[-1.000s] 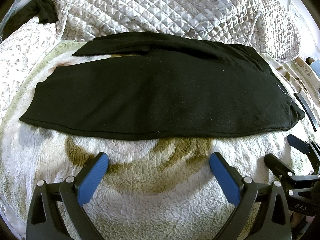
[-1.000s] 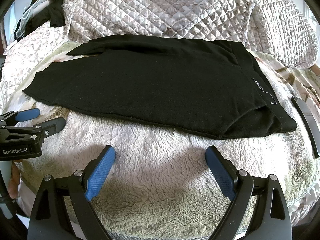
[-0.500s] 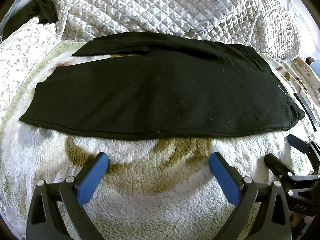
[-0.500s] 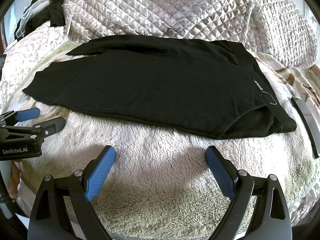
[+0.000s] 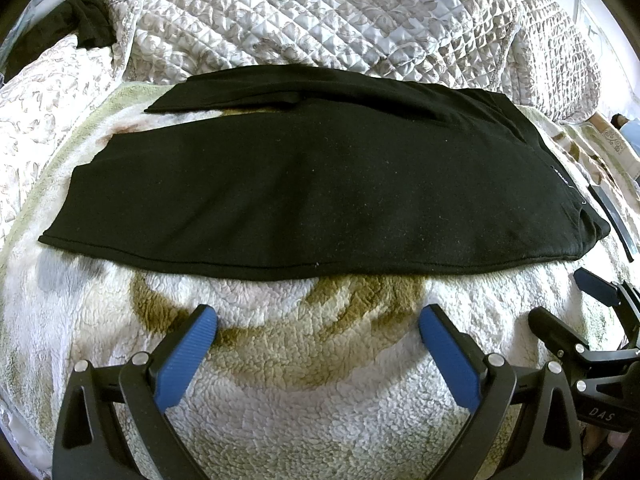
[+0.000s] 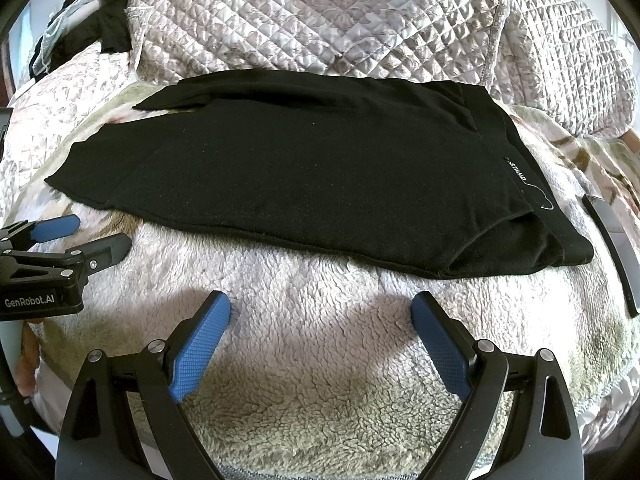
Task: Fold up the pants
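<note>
Black pants (image 5: 312, 184) lie flat across a fleece blanket, one leg laid over the other, waistband at the right (image 6: 532, 184) and leg hems at the left. My left gripper (image 5: 318, 320) hovers open just short of the pants' near edge, nothing between its blue pads. My right gripper (image 6: 320, 308) is also open and empty, near the waistband end. Each gripper shows in the other's view: the right gripper (image 5: 568, 304) at the left view's right edge, the left gripper (image 6: 88, 236) at the right view's left edge.
A white and tan fleece blanket (image 5: 320, 360) covers the bed. A quilted cover (image 5: 340, 20) is heaped behind the pants. Dark clothing (image 6: 108, 28) lies at the far left. A thin dark flat object (image 6: 616, 248) rests beside the waistband.
</note>
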`<act>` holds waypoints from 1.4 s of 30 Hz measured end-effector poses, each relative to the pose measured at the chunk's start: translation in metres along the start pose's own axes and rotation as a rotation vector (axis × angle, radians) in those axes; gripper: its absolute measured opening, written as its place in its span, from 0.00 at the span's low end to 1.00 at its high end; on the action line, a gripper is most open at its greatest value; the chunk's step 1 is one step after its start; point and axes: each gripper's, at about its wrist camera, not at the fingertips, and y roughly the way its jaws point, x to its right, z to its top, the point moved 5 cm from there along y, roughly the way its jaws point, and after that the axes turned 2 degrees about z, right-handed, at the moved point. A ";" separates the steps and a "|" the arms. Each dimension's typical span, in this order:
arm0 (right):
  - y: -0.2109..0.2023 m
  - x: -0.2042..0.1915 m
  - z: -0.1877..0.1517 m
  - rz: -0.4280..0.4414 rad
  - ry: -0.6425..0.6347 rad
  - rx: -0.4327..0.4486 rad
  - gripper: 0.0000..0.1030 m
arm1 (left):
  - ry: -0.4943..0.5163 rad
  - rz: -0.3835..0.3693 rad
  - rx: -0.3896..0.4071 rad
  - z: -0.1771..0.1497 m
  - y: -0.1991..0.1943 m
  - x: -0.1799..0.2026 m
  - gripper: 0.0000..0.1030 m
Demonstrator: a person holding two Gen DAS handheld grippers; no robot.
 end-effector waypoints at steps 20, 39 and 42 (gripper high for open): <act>-0.001 -0.001 0.000 0.007 -0.007 -0.008 0.90 | 0.003 -0.002 0.020 0.002 -0.003 0.002 0.99; -0.003 0.003 0.003 0.063 0.024 -0.047 0.90 | 0.008 -0.020 0.020 0.005 -0.008 0.002 0.99; -0.008 0.005 0.005 0.070 0.034 -0.037 0.90 | 0.006 -0.029 0.029 0.006 -0.011 0.002 0.99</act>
